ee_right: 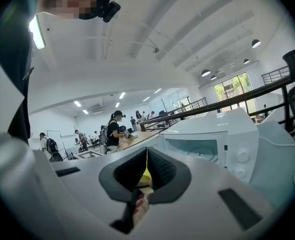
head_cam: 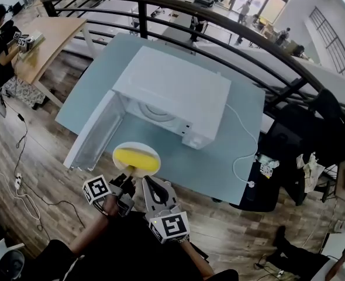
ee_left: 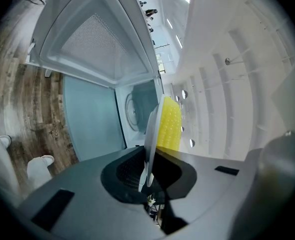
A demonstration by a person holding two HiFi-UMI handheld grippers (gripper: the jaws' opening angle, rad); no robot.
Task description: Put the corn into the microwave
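Left gripper [ee_left: 147, 171]: clamped on the near rim of the plate [head_cam: 136, 144]. In the left gripper view the plate stands edge-on between the jaws.
Right gripper [ee_right: 146, 159]: jaws drawn together with only a thin slit between the pads. A sliver of yellow shows low in the slit, and I cannot tell what it is. In the head view this gripper sits just beside the left one, near the plate's closest edge.
Corn [head_cam: 136, 160]: a yellow cob lying across the white plate, held off the table [head_cam: 219, 168] in front of the oven's opening and not yet inside.
Microwave [head_cam: 178, 89]: a white box standing on the pale blue-grey table, with its control knobs on the right of the front.
Door [head_cam: 96, 133]: swung fully open to the left, its inner face turned towards the plate.
Cavity: open and lit, with a round turntable [ee_left: 132, 109] visible on its floor in the left gripper view.
Cable [head_cam: 242, 151]: a white lead running from the back of the oven down over the table's right edge.
Surroundings: a dark curved railing [head_cam: 219, 22] behind the table and wood-plank flooring below.
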